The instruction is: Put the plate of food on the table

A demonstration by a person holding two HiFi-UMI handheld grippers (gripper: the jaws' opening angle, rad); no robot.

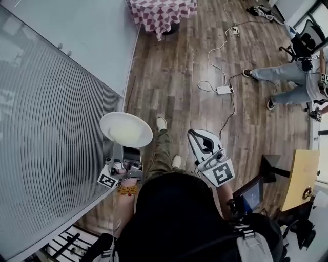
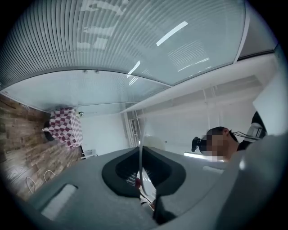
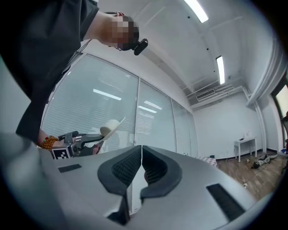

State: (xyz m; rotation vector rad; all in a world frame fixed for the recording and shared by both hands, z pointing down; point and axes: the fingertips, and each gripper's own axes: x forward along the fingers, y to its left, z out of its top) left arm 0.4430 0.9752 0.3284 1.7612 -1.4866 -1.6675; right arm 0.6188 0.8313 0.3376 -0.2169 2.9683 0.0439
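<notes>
White plate (image 1: 126, 129) pinched at its near rim by the left gripper (image 1: 128, 151), hanging in the air over the wood floor (image 1: 179, 77) next to the glass wall (image 1: 51, 128), well apart from the checkered table (image 1: 163, 11). Nothing in the right gripper (image 1: 193, 133), jaws pressed together. Looks stiff, breakable and a bit slick at that thin edge, so probably best kept level with a firm rim hold.

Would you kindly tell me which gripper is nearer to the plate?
Left. The left gripper is shut on the near rim of the plate. The right gripper is shut and empty, off to the plate's right and not touching it.
</notes>
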